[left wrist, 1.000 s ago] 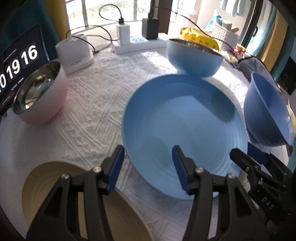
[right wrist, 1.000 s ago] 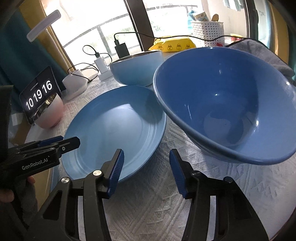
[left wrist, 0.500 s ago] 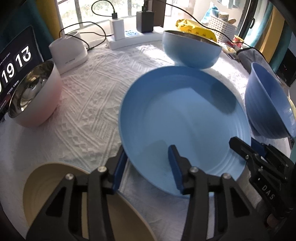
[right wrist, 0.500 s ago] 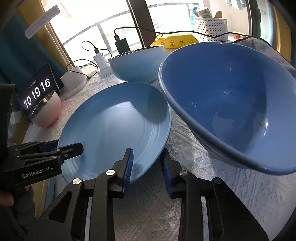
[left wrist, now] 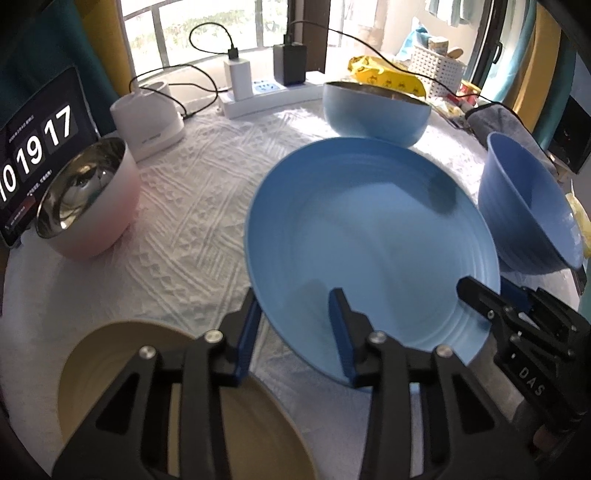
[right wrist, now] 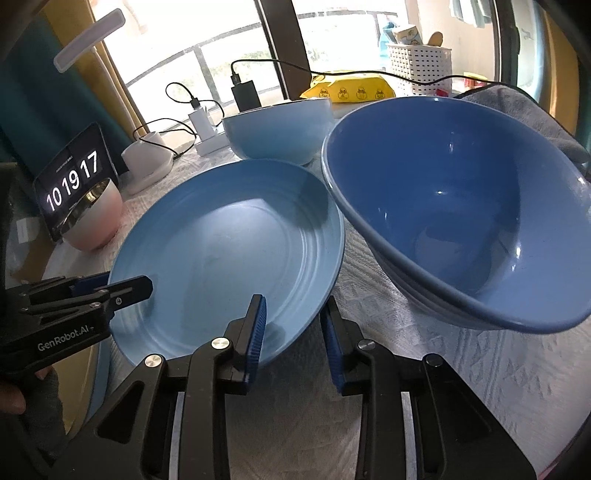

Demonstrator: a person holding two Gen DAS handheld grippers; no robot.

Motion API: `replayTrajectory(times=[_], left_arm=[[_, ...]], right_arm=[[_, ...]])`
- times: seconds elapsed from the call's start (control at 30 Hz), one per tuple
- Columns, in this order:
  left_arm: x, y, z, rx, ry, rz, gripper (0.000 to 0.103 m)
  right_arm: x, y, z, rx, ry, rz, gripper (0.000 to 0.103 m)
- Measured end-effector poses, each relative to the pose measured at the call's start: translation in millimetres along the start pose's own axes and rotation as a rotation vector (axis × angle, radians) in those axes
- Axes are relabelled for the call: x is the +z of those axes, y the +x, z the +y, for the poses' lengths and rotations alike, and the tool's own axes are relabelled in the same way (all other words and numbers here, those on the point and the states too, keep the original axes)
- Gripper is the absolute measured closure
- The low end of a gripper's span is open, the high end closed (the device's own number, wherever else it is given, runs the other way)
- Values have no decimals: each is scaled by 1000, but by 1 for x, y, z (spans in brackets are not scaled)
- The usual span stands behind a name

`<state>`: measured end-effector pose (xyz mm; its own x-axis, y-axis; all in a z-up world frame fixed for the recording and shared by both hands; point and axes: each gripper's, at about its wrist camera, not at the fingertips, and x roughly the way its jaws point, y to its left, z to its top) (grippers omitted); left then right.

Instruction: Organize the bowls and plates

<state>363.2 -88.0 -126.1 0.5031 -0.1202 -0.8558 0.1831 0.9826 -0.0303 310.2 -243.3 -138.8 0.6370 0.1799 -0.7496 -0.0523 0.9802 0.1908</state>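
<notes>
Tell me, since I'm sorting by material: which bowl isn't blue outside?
The pink bowl beside the clock, with a shiny steel inside. The light blue bowl and dark blue bowl are blue outside.

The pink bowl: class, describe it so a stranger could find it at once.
Start at the white cloth-covered table and look to the clock screen at its edge. The pink bowl stands directly before it, the only bowl with pink-white sides; the others are blue.

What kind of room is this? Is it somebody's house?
Probably a home: a table by a window, covered with a white cloth, holding bowls and a blue plate, with chargers in a power strip and a tablet clock.
</notes>
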Motion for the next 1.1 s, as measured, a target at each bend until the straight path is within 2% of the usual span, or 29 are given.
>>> replayTrajectory(times=[1.1], left_arm=[[-25, -45, 7, -9, -15, -74, 64]], right_arm=[[-8, -40, 18, -2, -38, -59, 71]])
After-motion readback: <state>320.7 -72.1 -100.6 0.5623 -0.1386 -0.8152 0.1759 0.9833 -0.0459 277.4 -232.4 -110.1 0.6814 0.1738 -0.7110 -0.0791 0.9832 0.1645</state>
